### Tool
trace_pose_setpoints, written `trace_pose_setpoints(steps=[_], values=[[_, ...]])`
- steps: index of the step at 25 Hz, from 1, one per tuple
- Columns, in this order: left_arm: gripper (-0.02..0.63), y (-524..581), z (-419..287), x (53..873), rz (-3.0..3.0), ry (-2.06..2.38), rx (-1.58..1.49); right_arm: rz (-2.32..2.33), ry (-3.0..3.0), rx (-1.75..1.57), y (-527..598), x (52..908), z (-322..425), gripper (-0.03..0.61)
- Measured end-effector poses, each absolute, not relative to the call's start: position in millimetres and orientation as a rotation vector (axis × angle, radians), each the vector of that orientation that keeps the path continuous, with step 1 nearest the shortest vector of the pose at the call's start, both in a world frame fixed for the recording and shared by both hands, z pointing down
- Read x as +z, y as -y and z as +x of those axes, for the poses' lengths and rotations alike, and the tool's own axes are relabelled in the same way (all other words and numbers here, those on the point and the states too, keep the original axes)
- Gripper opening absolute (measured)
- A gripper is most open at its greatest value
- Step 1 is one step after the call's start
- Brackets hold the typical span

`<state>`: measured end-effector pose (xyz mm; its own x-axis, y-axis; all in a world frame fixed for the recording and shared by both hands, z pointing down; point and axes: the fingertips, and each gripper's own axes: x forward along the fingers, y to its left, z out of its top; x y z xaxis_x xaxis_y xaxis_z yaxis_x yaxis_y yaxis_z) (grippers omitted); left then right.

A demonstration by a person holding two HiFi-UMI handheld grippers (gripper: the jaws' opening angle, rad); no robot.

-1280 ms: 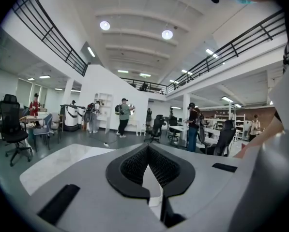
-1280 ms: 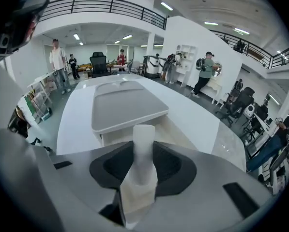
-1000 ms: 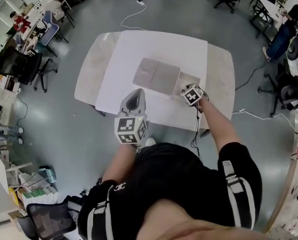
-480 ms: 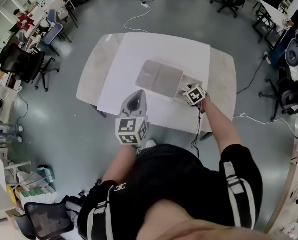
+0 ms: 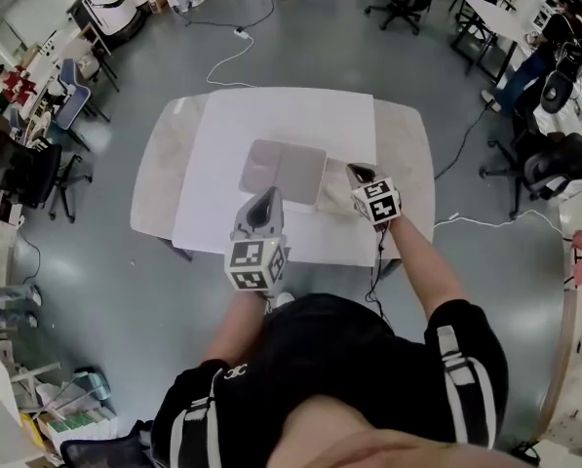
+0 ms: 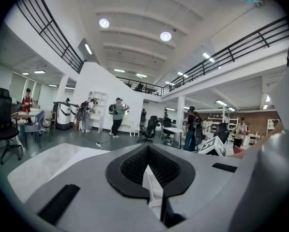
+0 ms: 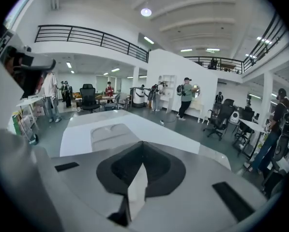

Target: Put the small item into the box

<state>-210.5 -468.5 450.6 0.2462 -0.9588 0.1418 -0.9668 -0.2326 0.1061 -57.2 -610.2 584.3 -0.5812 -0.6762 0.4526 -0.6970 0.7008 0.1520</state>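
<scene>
The grey box (image 5: 283,172) lies open on the white sheet (image 5: 271,115) and shows two shallow compartments; in the right gripper view the box (image 7: 113,133) is ahead and to the left. My right gripper (image 5: 361,175) hovers just right of the box, over a beige flat patch (image 5: 331,189). Its jaws (image 7: 142,151) are shut, with nothing between them. Near the table's front edge, my left gripper (image 5: 262,209) points toward the box. Its jaws (image 6: 148,153) are also together and empty. No small item shows in any view.
The white sheet covers the middle of a pale marble table (image 5: 159,178) that stands on a grey floor. Office chairs (image 5: 22,169), desks and cables ring the table at a distance. Several people (image 7: 185,98) stand far behind.
The right gripper has drawn back a little to the right from the box's right edge. The left gripper holds its place. The head camera has shifted, so the table sits further left.
</scene>
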Motion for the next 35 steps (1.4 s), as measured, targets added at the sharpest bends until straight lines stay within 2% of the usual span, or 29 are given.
trace_pose_setpoints(steps=[7,18,25,35], values=[[0.005,485,-177,448,2.432,1.723,0.07,1.222,2.485,-0.058,582,520,-30,0.012],[0.005,502,-138,442,2.546,1.536,0.051,1.758,2.502,-0.096,535,422,26,0.012],[0.005,505,-93,446,2.609,1.417,0.065,2.04,2.484,-0.14,486,398,70,0.012],[0.005,493,-54,446,2.675,1.312,0.071,2.112,2.449,-0.117,459,404,90,0.012]])
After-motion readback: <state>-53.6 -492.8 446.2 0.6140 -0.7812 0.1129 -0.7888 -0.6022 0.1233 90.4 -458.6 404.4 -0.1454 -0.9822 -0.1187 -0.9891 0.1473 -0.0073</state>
